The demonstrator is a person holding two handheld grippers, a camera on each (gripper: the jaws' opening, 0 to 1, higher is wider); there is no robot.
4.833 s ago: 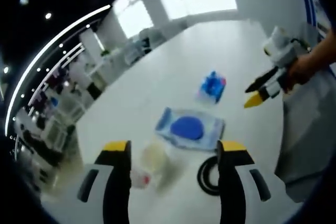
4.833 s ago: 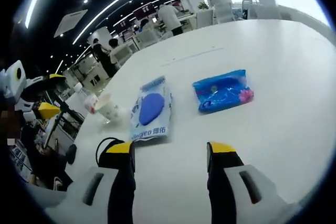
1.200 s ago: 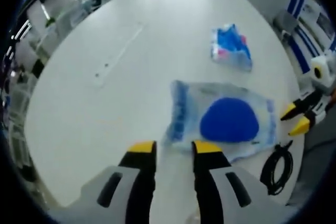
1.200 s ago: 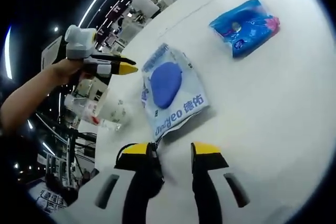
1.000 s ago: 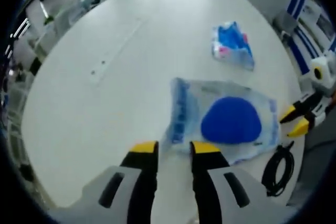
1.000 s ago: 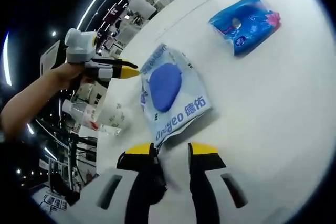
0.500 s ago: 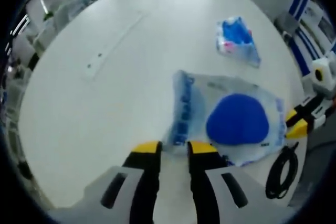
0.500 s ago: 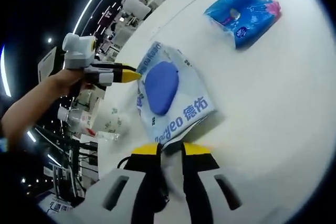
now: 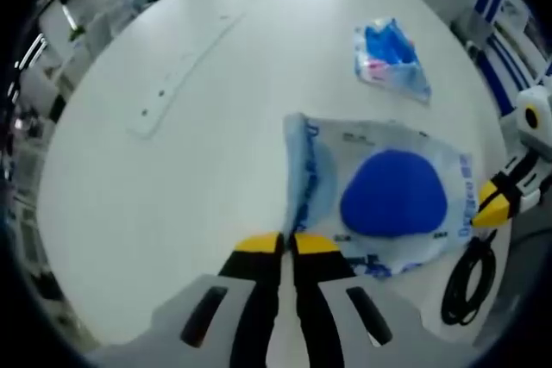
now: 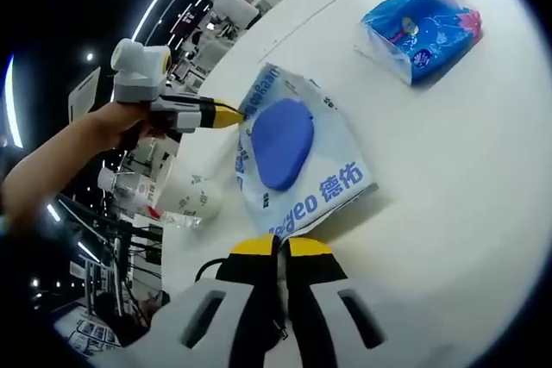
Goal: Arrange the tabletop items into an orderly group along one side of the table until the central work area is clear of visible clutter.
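White, glossy round tabletop [image 9: 172,170], big open office behind with ceiling light strips and desks. Left tool [image 9: 286,243] pinched together on one edge of the flat translucent wet-wipe pack with the blue oval lid [image 9: 392,196]; right tool [image 10: 282,246] clamped on the opposite edge, so the pack lies held at both ends near mid-table. Risk, as I judge it: thin film could slip from either pinch or stretch if the hands pull apart. Small blue tissue packet [image 10: 421,32] sits well apart; black coiled cable [image 9: 466,273] and clear plastic cup [image 10: 191,198] near the edge could get swept.
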